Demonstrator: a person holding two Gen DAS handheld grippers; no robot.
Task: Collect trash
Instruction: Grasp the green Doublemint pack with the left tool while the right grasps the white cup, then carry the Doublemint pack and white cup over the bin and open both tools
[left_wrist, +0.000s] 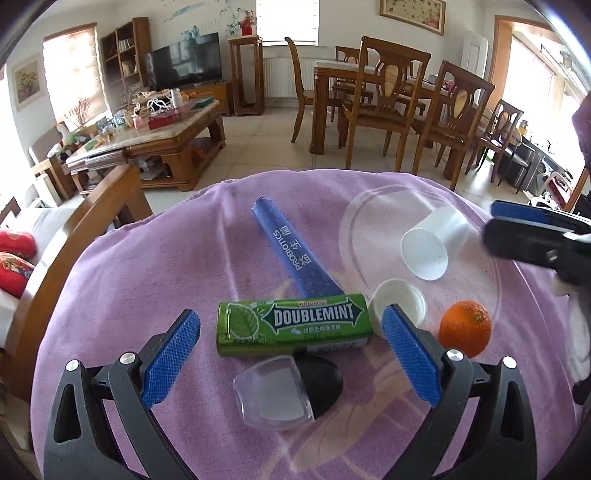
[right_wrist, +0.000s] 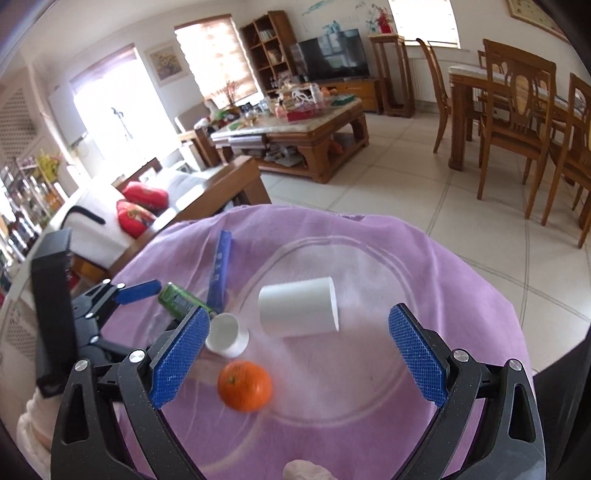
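Note:
A green Doublemint gum pack (left_wrist: 293, 328) lies on the purple cloth, between and just beyond my open left gripper (left_wrist: 291, 354). A blue probiotics tube (left_wrist: 295, 251) lies behind it. A white cup (left_wrist: 436, 245) lies on its side on a clear plate (left_wrist: 354, 229). A small white cap (left_wrist: 400, 302) and an orange (left_wrist: 465, 328) sit near the plate's edge. A clear-and-black lidded object (left_wrist: 288, 391) lies nearest. My right gripper (right_wrist: 299, 354) is open and empty above the plate (right_wrist: 369, 369), with the cup (right_wrist: 299, 312) ahead, the orange (right_wrist: 244, 386) and cap (right_wrist: 226, 334) by its left finger.
The purple cloth (left_wrist: 147, 295) covers a round table. A wooden sofa arm (left_wrist: 85, 229) with red cushions stands to the left. A cluttered coffee table (left_wrist: 159, 136) and dining chairs (left_wrist: 384, 107) stand beyond on the tiled floor. The left gripper also shows in the right wrist view (right_wrist: 110, 295).

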